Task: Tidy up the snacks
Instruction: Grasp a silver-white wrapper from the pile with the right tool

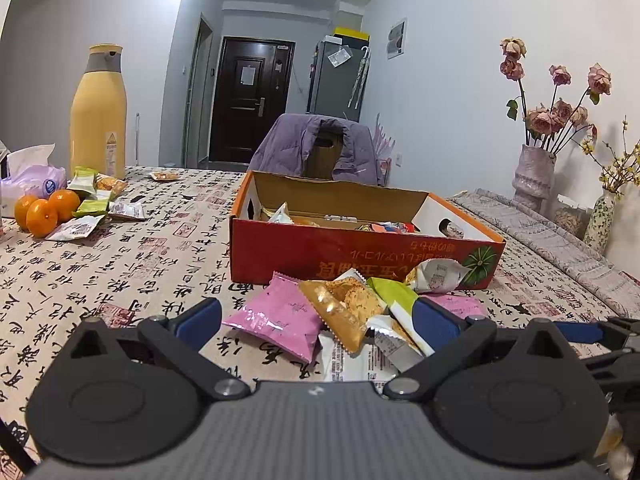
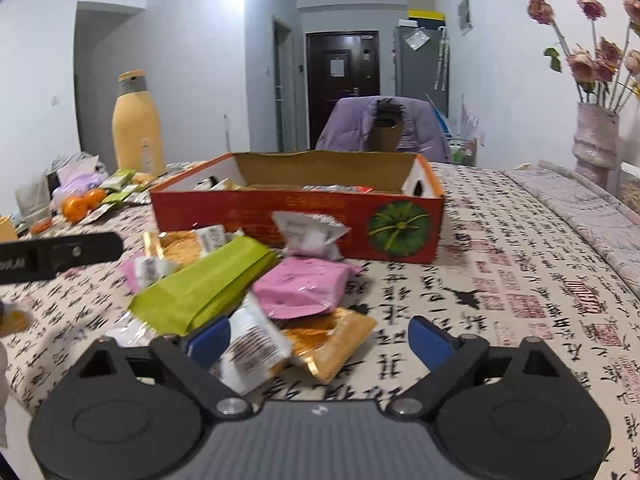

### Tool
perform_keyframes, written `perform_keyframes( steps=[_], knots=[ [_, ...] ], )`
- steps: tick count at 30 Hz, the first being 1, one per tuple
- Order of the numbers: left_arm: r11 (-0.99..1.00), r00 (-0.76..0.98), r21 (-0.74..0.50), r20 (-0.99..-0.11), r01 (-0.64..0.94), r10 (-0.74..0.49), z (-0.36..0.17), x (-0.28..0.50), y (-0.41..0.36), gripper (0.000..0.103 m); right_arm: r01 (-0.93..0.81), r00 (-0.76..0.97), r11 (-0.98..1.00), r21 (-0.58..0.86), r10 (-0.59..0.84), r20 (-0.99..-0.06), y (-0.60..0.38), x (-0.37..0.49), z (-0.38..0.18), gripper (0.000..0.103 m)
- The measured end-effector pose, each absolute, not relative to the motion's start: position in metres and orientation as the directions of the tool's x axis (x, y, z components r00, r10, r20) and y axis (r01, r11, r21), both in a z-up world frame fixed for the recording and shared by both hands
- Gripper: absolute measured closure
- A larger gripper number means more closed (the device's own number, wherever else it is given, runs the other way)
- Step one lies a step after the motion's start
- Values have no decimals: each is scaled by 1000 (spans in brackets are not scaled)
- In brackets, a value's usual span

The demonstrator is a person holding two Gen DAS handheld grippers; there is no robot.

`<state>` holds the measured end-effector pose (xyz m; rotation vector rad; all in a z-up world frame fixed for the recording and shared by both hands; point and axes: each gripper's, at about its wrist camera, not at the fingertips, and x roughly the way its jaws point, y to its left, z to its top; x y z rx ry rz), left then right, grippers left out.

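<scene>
A: Both pairs of jaws stand wide apart, and neither presses on anything. The right gripper has a white packet and an orange packet lying between its fingers, but the pads are not closed on them. The left gripper is over the same heap, with a pink packet and a golden packet in its gap.

B: And where must the snacks go?

A: I think into the red box, which stands just behind the heap and already has some packets inside. More packets lie far left, beside the oranges and the yellow bottle.

B: How should the right hand take one?

A: I would choose only one packet, probably the white one on top, and close on its flat body, not on the crimped edge, because the foil may slip. The green packet leans on it and could be dragged along.

B: Is there room?

A: Yes. To the right of the heap the tablecloth is open. The near wall of the box is low, so the packet must be lifted over it. The two grippers are close to each other, so they should move one at a time.
</scene>
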<state>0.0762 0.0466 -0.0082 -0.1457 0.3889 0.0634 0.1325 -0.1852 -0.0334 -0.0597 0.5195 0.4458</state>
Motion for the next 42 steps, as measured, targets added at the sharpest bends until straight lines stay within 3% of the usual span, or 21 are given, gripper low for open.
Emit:
perform_keyframes(
  steps=[13, 23, 32, 39, 42],
  knots=[
    [985, 919, -147, -394, -92, 27, -12, 54, 56, 0, -479, 763, 877, -18, 407, -503, -153, 116, -43, 30],
    [985, 907, -154, -421, -78, 6, -19, 49, 55, 0, -500, 767, 865, -42, 419, -486, -143, 113, -51, 34],
    [986, 906, -148, -424, -78, 8, -18, 45, 53, 0, -513, 766, 858, -1, 457, -452, -155, 108, -45, 70],
    [985, 898, -135, -439, -109, 39, -18, 49, 53, 0, -481, 796, 876, 37, 454, -400, -177, 103, -32, 85],
    [984, 887, -125, -458, -131, 60, -19, 53, 54, 0, -466, 808, 883, 55, 450, -380, -188, 103, -28, 86]
  ],
)
